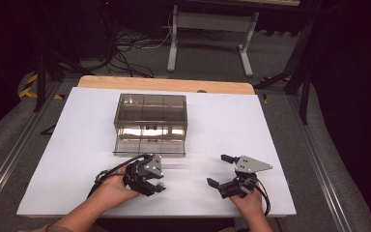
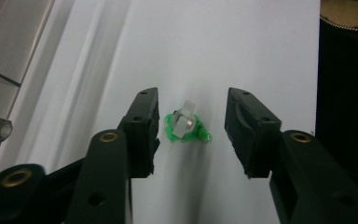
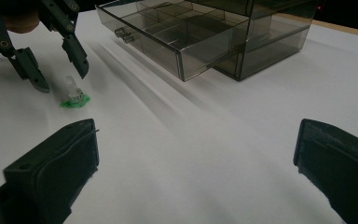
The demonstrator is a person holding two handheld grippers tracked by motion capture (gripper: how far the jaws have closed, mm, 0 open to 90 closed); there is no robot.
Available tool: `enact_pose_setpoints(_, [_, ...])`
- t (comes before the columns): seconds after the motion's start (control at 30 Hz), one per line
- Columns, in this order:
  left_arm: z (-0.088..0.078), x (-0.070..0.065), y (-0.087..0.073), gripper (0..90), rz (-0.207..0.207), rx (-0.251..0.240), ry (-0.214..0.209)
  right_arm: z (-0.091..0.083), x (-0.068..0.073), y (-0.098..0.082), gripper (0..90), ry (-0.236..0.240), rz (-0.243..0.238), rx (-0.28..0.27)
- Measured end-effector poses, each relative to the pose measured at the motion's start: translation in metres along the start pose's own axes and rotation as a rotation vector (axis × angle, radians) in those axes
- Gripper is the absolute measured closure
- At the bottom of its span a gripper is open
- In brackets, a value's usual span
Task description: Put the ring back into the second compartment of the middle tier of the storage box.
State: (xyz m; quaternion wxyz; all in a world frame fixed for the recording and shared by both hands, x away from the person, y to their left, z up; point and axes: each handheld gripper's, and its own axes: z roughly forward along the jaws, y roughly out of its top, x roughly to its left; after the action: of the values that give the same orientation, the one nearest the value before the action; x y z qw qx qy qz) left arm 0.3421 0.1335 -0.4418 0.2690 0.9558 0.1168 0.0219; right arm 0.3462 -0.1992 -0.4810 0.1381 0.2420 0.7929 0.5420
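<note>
White counter (image 1: 77, 145), broad and bare around its load. Toward its far middle, a smoky clear-plastic drawer box (image 1: 150, 112), its bottom drawer (image 1: 149, 145) pulled out toward the near edge, split into compartments, with a clear handle on its front.

Near of the drawer box and a little to its left, the left hand-held gripper (image 2: 191, 123), pointed down at the counter, jaws part-way apart and straddling a small part. No pad touching that part: a gap on either side.

Near of the drawer box and to its right, well apart from it, the right hand-held gripper (image 1: 218, 170), jaws spread wide over bare counter with nothing between them.

Smallest, near of the drawer's front and just off it: a small translucent part with a green base (image 2: 185, 126), standing on the counter between the left jaws, seen also from the right gripper view at (image 3: 74, 95), tilted slightly.
</note>
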Motion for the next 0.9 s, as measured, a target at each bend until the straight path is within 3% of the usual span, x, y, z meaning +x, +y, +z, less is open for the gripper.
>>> enact_pose_setpoints(0.43, [0.0019,0.0,-0.0006,84.8,0.001,0.035,0.004,0.0002,0.0002,-0.0001,0.4,0.001,0.0,0.0])
enact_pose_setpoints(0.9, [-0.0055,0.0,0.0019,85.4,-0.002,0.017,0.017,0.0002,0.0002,-0.0001,0.5,-0.001,0.0,0.0])
